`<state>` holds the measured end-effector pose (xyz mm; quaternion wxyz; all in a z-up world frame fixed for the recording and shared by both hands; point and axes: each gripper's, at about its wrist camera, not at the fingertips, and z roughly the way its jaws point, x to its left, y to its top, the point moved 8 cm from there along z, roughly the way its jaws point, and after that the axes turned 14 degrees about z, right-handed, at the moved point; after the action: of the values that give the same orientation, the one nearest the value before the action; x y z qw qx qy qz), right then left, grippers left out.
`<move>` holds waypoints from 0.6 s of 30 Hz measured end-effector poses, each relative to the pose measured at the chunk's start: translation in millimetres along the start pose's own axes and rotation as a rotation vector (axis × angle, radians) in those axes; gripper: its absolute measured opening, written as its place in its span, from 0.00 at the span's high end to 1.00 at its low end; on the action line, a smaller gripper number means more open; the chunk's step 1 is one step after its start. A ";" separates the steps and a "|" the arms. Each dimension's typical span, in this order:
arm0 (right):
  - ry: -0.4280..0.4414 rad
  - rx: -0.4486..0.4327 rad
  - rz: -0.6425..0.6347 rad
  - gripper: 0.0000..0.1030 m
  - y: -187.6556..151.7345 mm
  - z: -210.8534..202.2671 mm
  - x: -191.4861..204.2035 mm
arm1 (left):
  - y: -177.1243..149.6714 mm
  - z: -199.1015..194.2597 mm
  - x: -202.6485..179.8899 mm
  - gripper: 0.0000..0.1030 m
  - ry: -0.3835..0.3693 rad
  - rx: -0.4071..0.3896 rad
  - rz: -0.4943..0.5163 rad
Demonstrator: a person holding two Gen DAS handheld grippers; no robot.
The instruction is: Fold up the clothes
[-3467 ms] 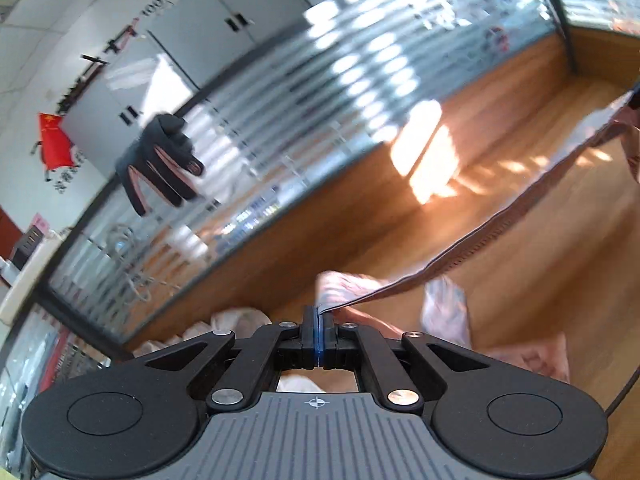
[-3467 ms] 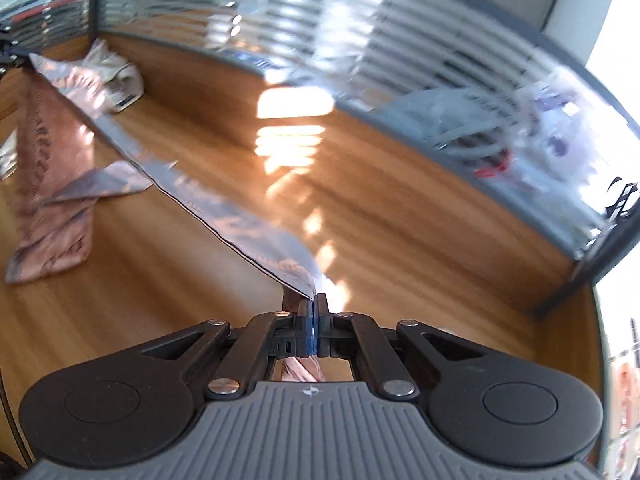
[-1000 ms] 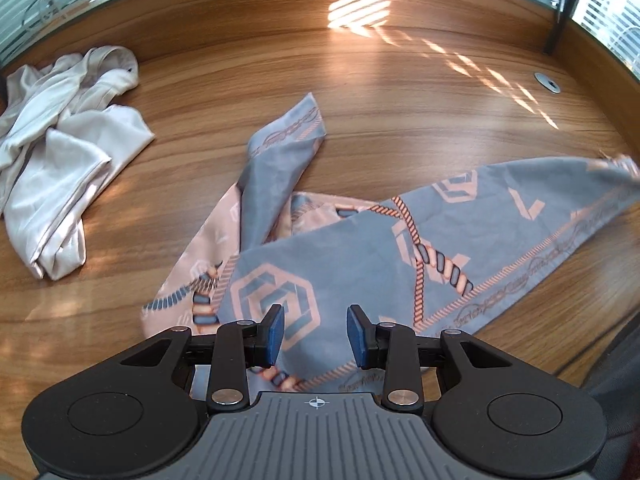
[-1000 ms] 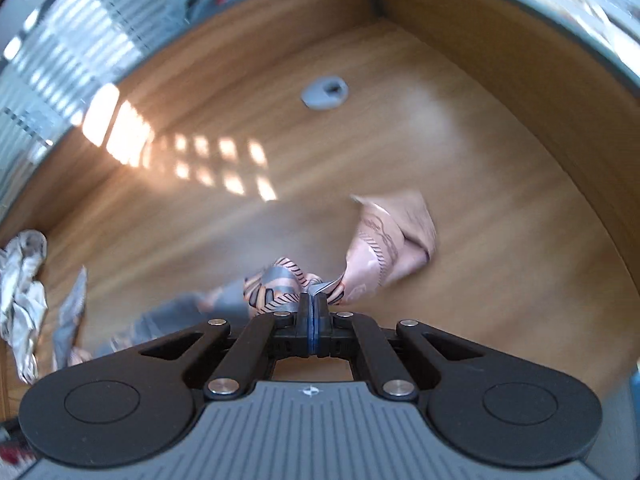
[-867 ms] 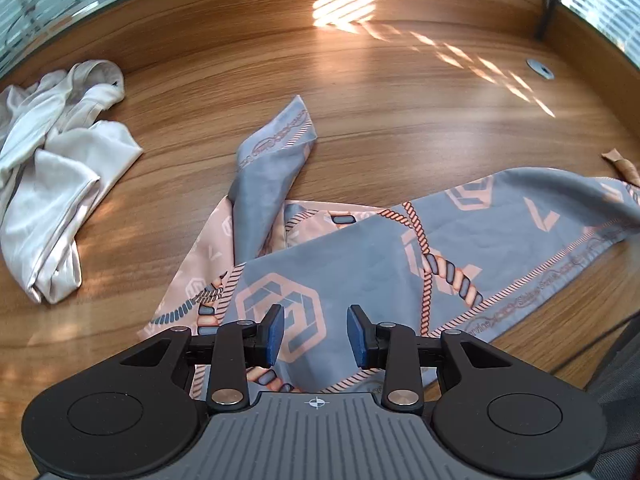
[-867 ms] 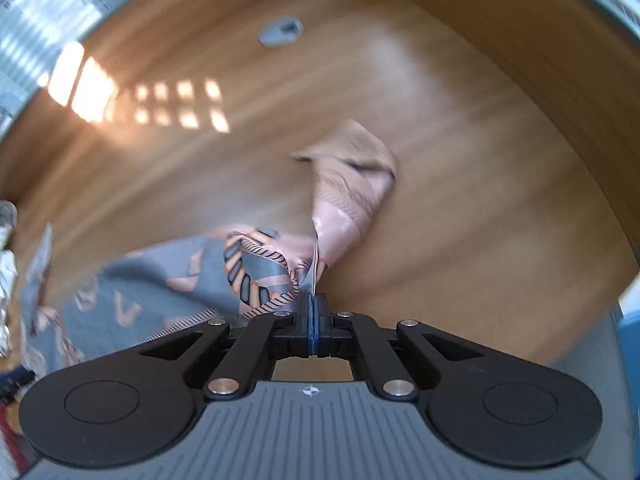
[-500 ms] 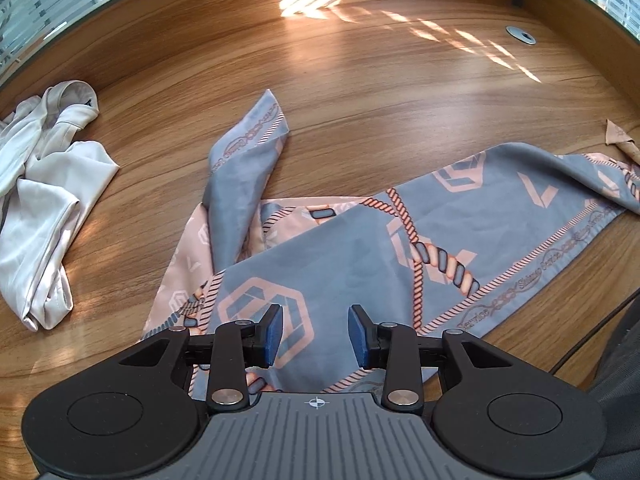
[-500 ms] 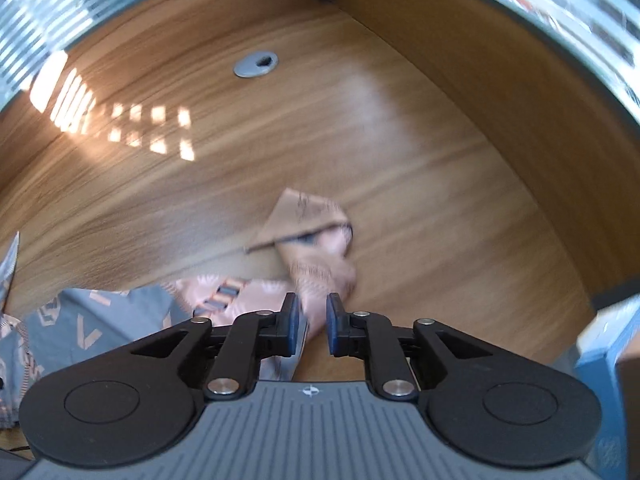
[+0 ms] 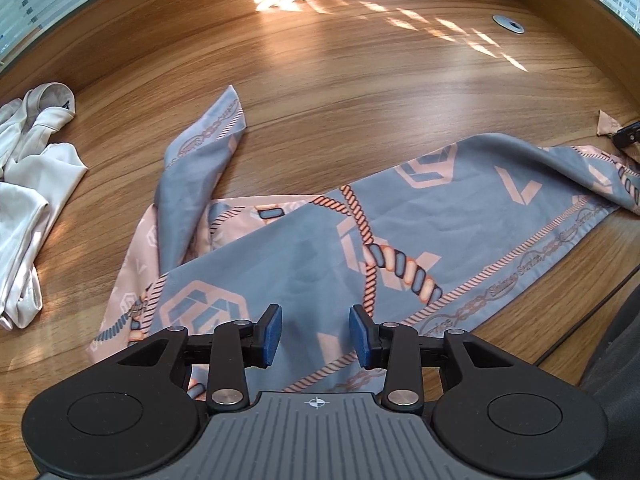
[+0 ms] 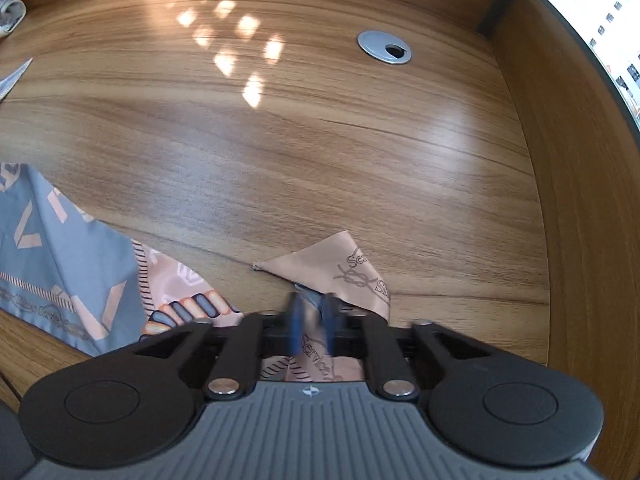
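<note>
Lying flat—scarf (image 9: 304, 248); left gripper (image 9: 315, 334) jaws agape, empty; right gripper (image 10: 313, 320) jaws blurred, seemingly shut.

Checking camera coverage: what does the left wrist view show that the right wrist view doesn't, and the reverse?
Left wrist only: the open left gripper above the scarf and its rope-printed middle. Right wrist only: the right gripper closing its jaws on the scarf's peach corner. Both: scarf, wooden desk, grommet, white garment.
</note>
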<state>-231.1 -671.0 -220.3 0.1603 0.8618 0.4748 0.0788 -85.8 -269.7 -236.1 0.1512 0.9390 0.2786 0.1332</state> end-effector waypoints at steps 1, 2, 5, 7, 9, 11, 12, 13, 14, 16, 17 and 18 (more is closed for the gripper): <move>0.001 -0.010 0.008 0.99 3.2 -1.4 -2.4 | 0.6 1.1 -1.6 0.61 -0.003 0.002 0.000; 0.002 -0.020 0.015 0.99 6.4 -2.8 -4.9 | 1.0 2.3 -3.1 0.61 -0.007 0.005 0.001; 0.056 -0.148 0.121 0.99 19.4 -27.5 -15.0 | 1.1 5.9 -5.5 0.61 -0.015 0.018 0.005; 0.102 -0.244 0.208 0.99 27.4 -48.0 -26.3 | 1.5 7.1 -4.5 0.61 -0.025 0.024 -0.005; 0.127 -0.330 0.308 0.99 33.1 -68.7 -44.1 | 1.9 8.0 -2.9 0.61 -0.037 0.031 -0.017; 0.103 -0.361 0.396 0.99 29.5 -75.2 -64.2 | 2.2 8.8 -1.7 0.61 -0.046 0.035 -0.024; 0.083 -0.368 0.436 0.98 26.8 -75.2 -74.7 | 2.5 9.0 -1.4 0.61 -0.048 0.037 -0.023; 0.058 -0.348 0.458 0.98 20.7 -70.6 -83.3 | 2.7 9.3 -1.4 0.60 -0.050 0.038 -0.017; 0.015 -0.320 0.474 0.98 12.6 -65.1 -91.7 | 3.0 9.5 -1.6 0.60 -0.052 0.040 -0.008; -0.053 -0.272 0.494 0.93 -1.8 -53.4 -103.8 | 3.7 9.8 -2.1 0.60 -0.055 0.042 0.010; -0.077 -0.256 0.506 0.91 -8.4 -49.8 -107.5 | 3.7 9.8 -2.1 0.60 -0.056 0.043 0.017; -0.102 -0.240 0.518 0.90 -15.0 -46.4 -111.3 | 3.6 9.8 -1.9 0.59 -0.056 0.045 0.020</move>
<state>-316.0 -748.0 -180.3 0.2591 0.9321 0.2177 0.1294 -82.4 -275.7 -244.2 0.1366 0.9483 0.2679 0.1019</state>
